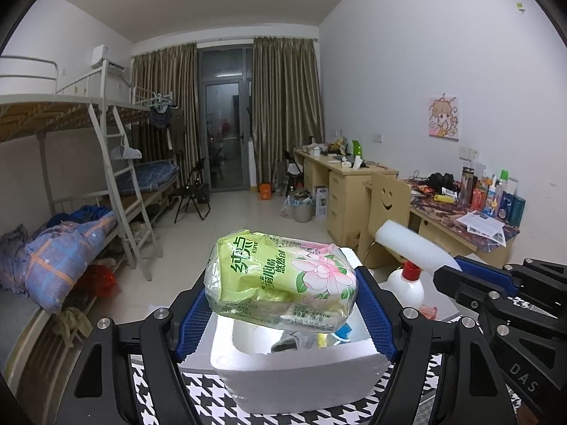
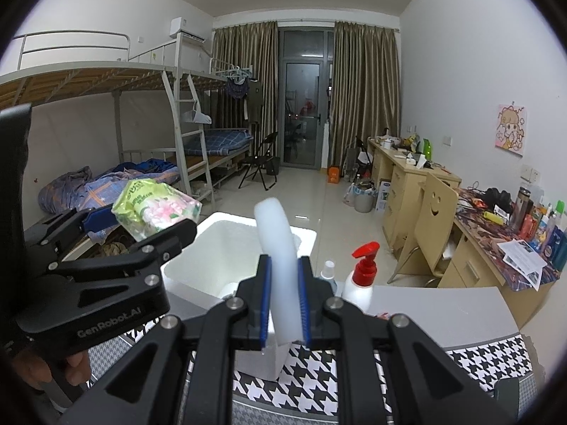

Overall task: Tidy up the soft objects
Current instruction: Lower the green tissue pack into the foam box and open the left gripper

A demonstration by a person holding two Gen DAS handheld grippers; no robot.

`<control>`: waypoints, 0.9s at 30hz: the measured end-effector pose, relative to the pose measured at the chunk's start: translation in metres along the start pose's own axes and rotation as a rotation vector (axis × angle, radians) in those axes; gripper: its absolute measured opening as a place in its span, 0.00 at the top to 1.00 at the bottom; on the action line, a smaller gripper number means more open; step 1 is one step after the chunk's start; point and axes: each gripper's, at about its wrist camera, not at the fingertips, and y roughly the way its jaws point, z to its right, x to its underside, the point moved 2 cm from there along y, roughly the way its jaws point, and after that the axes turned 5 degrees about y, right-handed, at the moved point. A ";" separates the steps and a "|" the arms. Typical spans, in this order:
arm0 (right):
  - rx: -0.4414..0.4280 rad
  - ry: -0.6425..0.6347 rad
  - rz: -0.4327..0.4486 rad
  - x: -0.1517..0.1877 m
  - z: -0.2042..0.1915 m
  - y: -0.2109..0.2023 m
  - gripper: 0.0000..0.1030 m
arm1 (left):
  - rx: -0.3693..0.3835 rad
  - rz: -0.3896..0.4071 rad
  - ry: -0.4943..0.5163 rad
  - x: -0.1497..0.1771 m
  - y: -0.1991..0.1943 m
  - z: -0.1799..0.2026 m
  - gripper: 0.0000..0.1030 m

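Observation:
My left gripper [image 1: 283,304] is shut on a green tissue pack [image 1: 280,279] with a pink flower print and holds it above a white foam box [image 1: 301,375]. The pack also shows in the right wrist view [image 2: 156,212], with the left gripper [image 2: 141,226] around it. My right gripper [image 2: 284,304] is shut on a white foam piece [image 2: 276,248], held upright over the foam box [image 2: 226,248]. The foam piece [image 1: 411,248] and right gripper [image 1: 457,269] show at the right of the left wrist view. Small items lie inside the box, partly hidden.
A white spray bottle with a red nozzle [image 2: 361,276] and a small clear bottle [image 2: 327,272] stand right of the box. A black-and-white houndstooth cloth [image 2: 319,372] covers the table. Bunk beds [image 1: 71,177] stand left, cluttered desks [image 1: 460,212] right.

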 end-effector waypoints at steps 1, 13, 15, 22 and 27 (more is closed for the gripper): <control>0.001 0.002 0.000 0.000 0.001 0.000 0.83 | 0.000 -0.004 0.000 0.000 0.002 0.000 0.25; 0.007 0.002 -0.015 -0.002 0.003 0.014 0.83 | 0.014 -0.061 0.000 0.001 0.032 0.000 0.25; 0.008 0.006 -0.020 -0.002 0.004 0.015 0.83 | 0.012 -0.067 -0.002 0.002 0.035 -0.001 0.25; 0.012 0.007 -0.028 -0.004 0.004 0.021 0.83 | 0.019 -0.089 -0.003 0.000 0.045 0.000 0.25; 0.013 0.006 -0.032 -0.004 0.004 0.023 0.83 | 0.017 -0.101 -0.003 0.002 0.052 0.000 0.25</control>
